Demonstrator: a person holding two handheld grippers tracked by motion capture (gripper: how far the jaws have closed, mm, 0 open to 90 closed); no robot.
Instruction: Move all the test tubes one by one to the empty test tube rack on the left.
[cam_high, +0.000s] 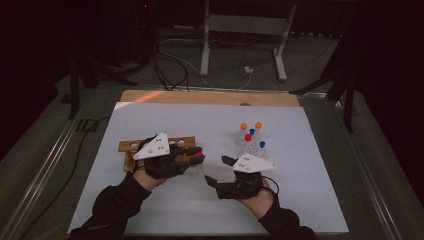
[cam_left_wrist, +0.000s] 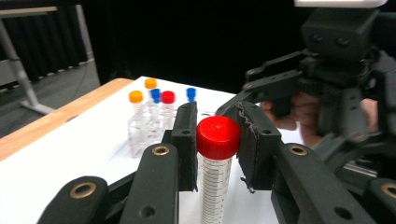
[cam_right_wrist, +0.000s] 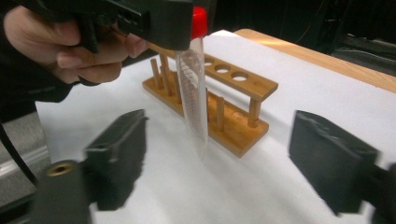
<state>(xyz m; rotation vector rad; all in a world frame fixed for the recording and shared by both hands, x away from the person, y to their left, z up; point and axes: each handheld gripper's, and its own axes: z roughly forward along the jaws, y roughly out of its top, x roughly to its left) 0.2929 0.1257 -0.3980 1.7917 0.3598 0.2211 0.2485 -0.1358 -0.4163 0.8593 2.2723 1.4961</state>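
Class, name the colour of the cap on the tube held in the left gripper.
Red. The cap tops the clear tube clamped in the left gripper; clearest in the left gripper view.

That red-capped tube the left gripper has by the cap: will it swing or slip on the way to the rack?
The red-capped tube looks rigid, clear plastic and apparently empty, so probably light. The left gripper pinches just below the smooth cap, so the long body may pivot. Its tapered tip probably won't stand alone; aim for the wooden rack.

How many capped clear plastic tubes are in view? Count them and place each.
6. One red-capped clear plastic tube is clamped in the left gripper near the wooden rack. Five stand clustered farther off: two orange-capped, two blue-capped, one red-capped. More may hide behind them.
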